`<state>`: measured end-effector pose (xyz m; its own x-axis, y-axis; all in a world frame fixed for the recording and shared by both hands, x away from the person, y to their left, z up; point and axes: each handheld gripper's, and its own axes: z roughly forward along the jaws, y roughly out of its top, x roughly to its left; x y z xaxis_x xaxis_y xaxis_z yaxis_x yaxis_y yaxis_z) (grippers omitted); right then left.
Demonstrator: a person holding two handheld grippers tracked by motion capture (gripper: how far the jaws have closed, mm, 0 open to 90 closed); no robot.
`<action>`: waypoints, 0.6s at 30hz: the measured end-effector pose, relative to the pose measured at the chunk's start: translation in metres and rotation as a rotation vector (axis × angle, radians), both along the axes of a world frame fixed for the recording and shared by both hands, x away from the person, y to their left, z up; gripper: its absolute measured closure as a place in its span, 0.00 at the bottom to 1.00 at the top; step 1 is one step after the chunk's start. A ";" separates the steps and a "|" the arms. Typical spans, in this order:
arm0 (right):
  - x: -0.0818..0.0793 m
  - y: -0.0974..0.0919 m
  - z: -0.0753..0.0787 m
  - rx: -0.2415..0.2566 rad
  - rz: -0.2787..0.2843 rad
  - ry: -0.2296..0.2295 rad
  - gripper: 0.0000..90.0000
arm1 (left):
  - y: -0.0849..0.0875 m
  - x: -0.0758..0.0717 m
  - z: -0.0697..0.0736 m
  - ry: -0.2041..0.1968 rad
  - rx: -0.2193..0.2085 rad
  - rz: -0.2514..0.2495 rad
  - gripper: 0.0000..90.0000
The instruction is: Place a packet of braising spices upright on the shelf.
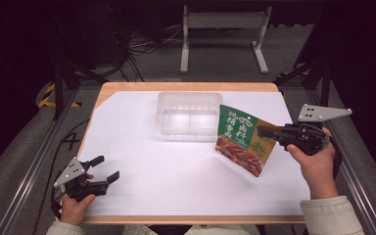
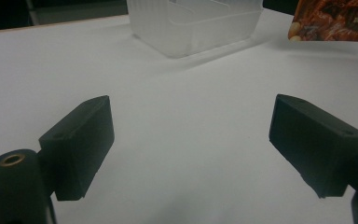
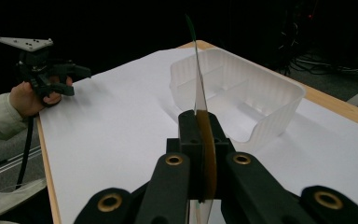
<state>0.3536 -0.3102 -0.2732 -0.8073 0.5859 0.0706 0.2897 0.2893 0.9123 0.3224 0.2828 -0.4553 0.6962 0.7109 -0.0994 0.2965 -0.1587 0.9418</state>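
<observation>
The flat green-and-brown printed snack pouch [image 1: 244, 139], seen edge-on from the right claw [image 1: 268, 134], was pinched by it above the worktop's [image 1: 176, 186] right edge; left claw [image 1: 106, 170] spread.

Black two-jaw grippers [image 1: 105, 168] with brass-ringed screws, grey three-cornered plates, pale sleeves [image 1: 332, 215]

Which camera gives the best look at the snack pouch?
The high view: the snack pouch faces the camera, held at its edge by the right gripper. The right gripper view sees it edge-on; the left gripper view catches just one corner.
</observation>
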 end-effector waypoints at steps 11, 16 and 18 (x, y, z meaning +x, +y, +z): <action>0.006 -0.002 0.016 0.007 -0.025 -0.023 1.00 | 0.000 0.000 0.000 0.001 -0.004 0.001 0.16; 0.010 -0.002 0.024 0.021 -0.039 -0.027 1.00 | 0.000 0.000 0.000 -0.002 -0.007 0.002 0.16; 0.012 -0.001 0.028 0.024 -0.045 -0.027 1.00 | 0.000 0.000 0.000 0.000 -0.006 0.002 0.16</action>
<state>0.3653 -0.3115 -0.2450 -0.7821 0.6199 0.0642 0.2774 0.2541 0.9265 0.3223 0.2833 -0.4548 0.6948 0.7117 -0.1037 0.2966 -0.1521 0.9428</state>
